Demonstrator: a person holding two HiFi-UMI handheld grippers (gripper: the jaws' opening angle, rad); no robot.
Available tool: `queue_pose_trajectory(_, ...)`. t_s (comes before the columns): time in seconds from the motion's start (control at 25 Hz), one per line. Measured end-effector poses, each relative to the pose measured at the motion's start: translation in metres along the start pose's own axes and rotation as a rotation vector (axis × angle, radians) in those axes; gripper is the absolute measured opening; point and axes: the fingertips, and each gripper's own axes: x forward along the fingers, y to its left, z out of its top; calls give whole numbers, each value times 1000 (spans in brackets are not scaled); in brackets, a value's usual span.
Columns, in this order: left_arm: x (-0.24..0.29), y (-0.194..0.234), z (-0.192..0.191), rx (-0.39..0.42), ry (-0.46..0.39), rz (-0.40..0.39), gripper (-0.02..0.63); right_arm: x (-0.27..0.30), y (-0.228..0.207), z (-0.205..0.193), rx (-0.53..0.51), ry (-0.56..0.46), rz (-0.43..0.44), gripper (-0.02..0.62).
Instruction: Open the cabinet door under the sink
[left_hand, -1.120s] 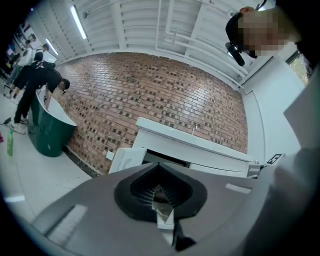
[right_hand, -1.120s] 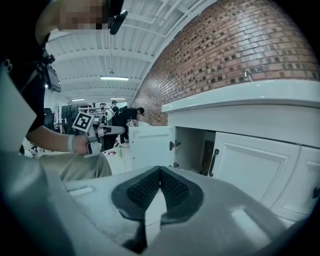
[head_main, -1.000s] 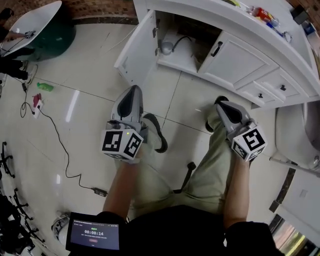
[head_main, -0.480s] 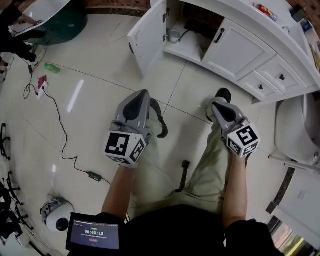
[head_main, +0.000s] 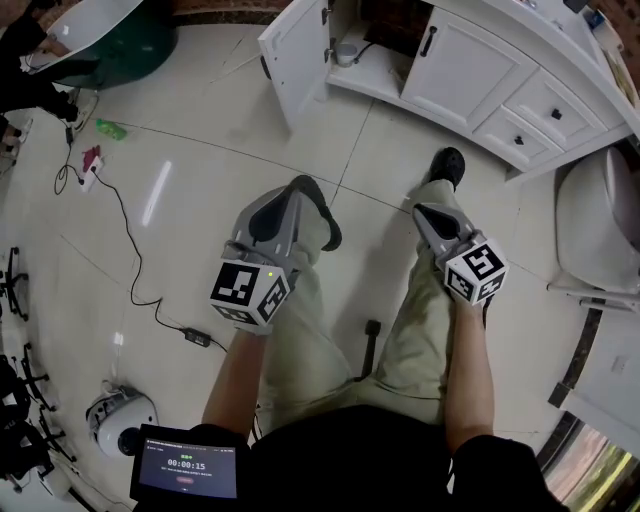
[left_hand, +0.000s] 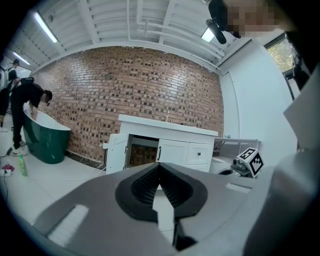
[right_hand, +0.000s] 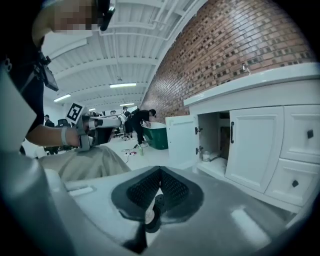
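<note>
**Door already open, both grippers far from it**

Head view: the cabinet (head_main: 470, 75) runs across the top of the frame. Its left door (head_main: 292, 55) stands swung out from the front at top centre, roughly square to it. Its free edge points down the frame over the floor (head_main: 200, 150). The neighbouring door (head_main: 462, 70), with its black handle (head_main: 428, 40), is shut. The left gripper (head_main: 283, 200) and the right gripper (head_main: 428, 218) sit mid-frame above the person's legs, well apart from the cabinet. Judging by this, the opening step looks finished. Nothing seems left for this door beyond perhaps a push on its free edge to widen it. If the shut door also counts, a gripper would have to reach it, spread its fingers and close them round the handle.

Left gripper view: the fingers (left_hand: 147, 182) are together at their tips, with nothing between them. The open door (left_hand: 116, 152) is left of centre, upright, its long axis vertical. The dark opening under the sink is just right of it.

Right gripper view: these fingers (right_hand: 145, 187) also meet with nothing gripped. The open door (right_hand: 181, 137) stands at centre, showing its inner face. Its hinges are on its right edge and its free edge points left into the room.
</note>
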Motion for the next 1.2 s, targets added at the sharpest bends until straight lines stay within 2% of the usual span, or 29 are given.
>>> queue_pose_trajectory(0.16,-19,-20,-16,-8,24,-60,15,-17,31,-13,42,-48,8,-8)
queue_pose_trajectory(0.28,-33,-29,-24,-20,34,-104,15,-21,55,-27,21,-20,5,-8)
queue_pose_trajectory(0.4,-45,-37,-29,-80,28,-155,15,-37,70,-30,5,-2,-19,-8)
queue_pose_trajectory(0.52,-52,-44,-31,-136,26,-210,15,-61,77,-15,-29,-6,-72,-8)
queue_pose_trajectory(0.72,-61,-59,-35,-126,38,-247,15,-99,97,47,-96,-104,-96,-8)
queue_pose_trajectory(0.8,-59,-60,-37,-132,47,-245,15,-113,97,67,-60,-185,-89,-8)
queue_pose_trajectory(0.96,-58,-64,-37,-145,68,-276,15,-117,74,72,87,-299,-80,-8)
queue_pose_trajectory(1.04,-60,-72,-38,-131,67,-313,15,-109,74,75,86,-296,-68,-8)
queue_pose_trajectory(1.2,-63,-88,-43,-124,71,-368,15,-95,91,66,0,-228,-44,-8)
